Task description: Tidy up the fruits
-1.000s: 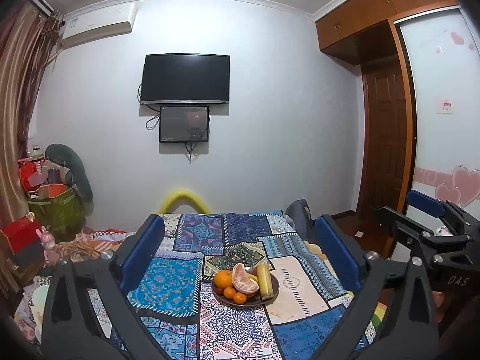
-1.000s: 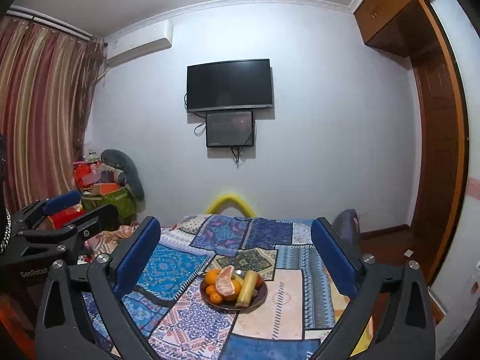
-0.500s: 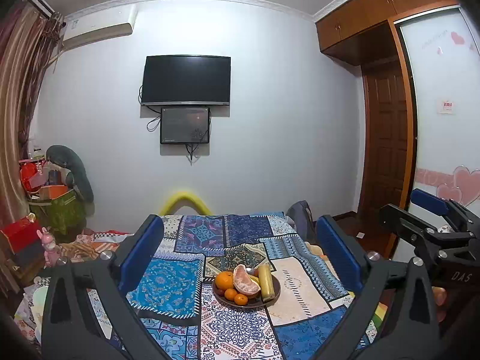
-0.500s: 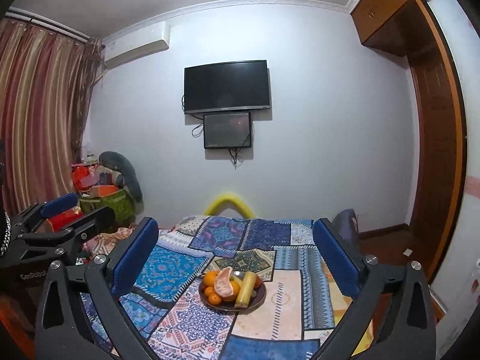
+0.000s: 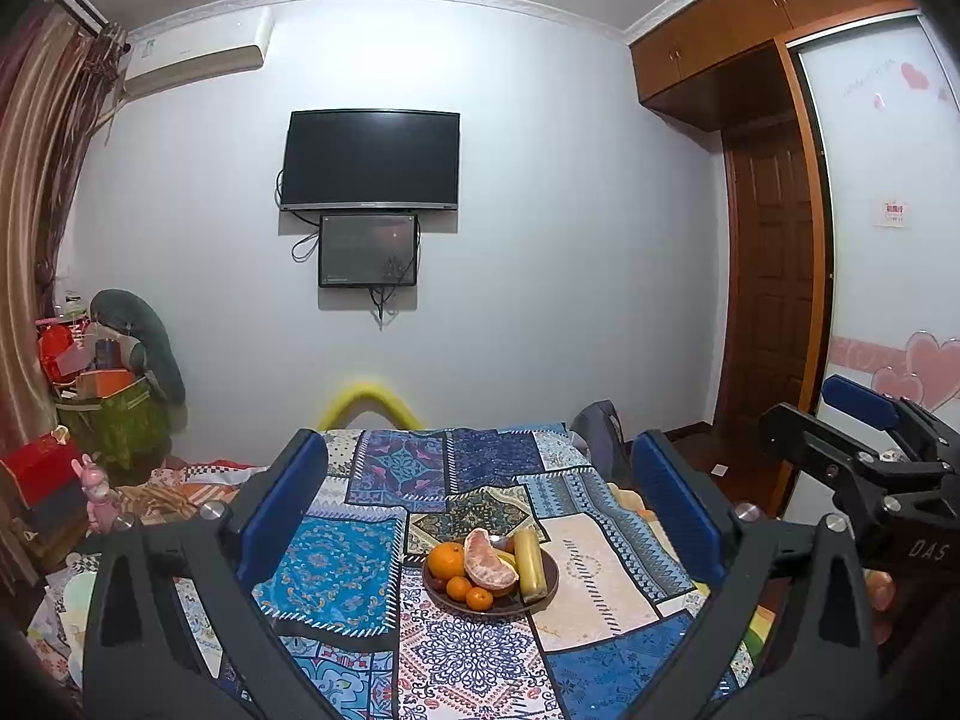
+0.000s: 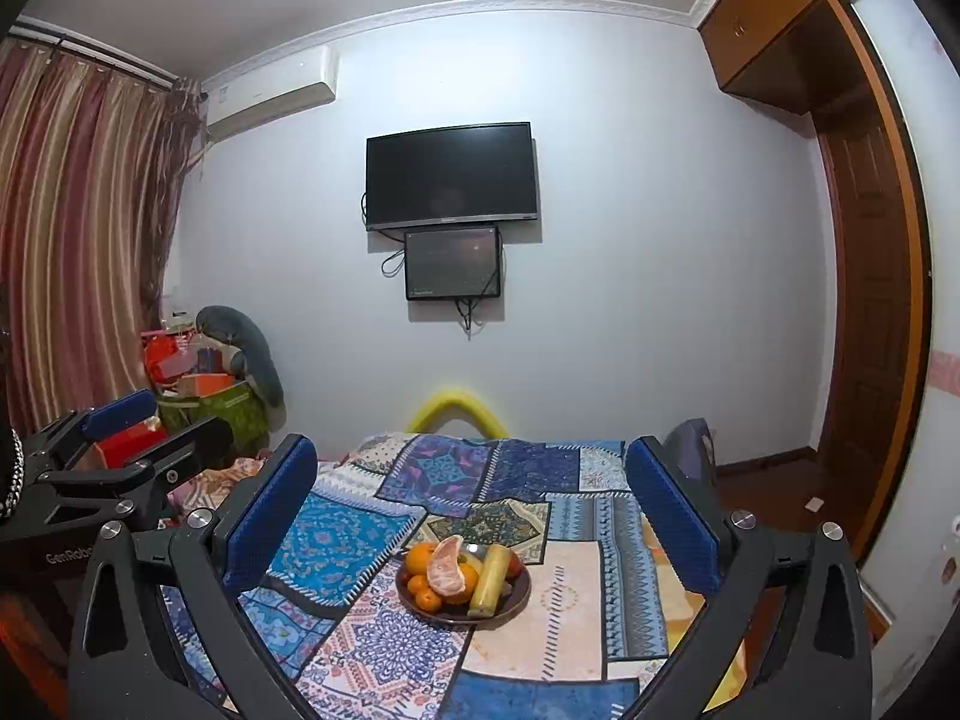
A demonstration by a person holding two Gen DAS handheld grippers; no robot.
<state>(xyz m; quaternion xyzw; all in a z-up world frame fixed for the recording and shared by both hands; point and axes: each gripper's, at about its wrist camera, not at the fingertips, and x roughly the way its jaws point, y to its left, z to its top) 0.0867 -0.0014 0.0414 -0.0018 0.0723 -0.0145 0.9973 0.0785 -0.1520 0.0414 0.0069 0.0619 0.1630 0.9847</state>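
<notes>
Left tool (image 5: 480,498), blue-padded black fingers spread wide, empty, held well back from the fruit. Left view: dark round plate (image 5: 543,594) sits mid-counter on the blue patchwork cloth (image 5: 336,558). On it: large orange (image 5: 446,560) at left, peeled pink pomelo segment (image 5: 489,560) at centre, two small mandarins (image 5: 470,593) at near edge, pale yellow banana-like fruit (image 5: 530,560) at right, long axis running near-to-far. All fruit lies gathered on the plate; fits either sorted or awaiting sorting.

Right view: right tool (image 6: 474,489) likewise wide and empty, well short of the plate. The long fruit leans near-to-far, its far end tipped slightly right.

Judgement: the segment is soft, tears easily; grip lightly across its thick middle. Oranges are firm but roll. Take the long fruit across its width, mid-length.
</notes>
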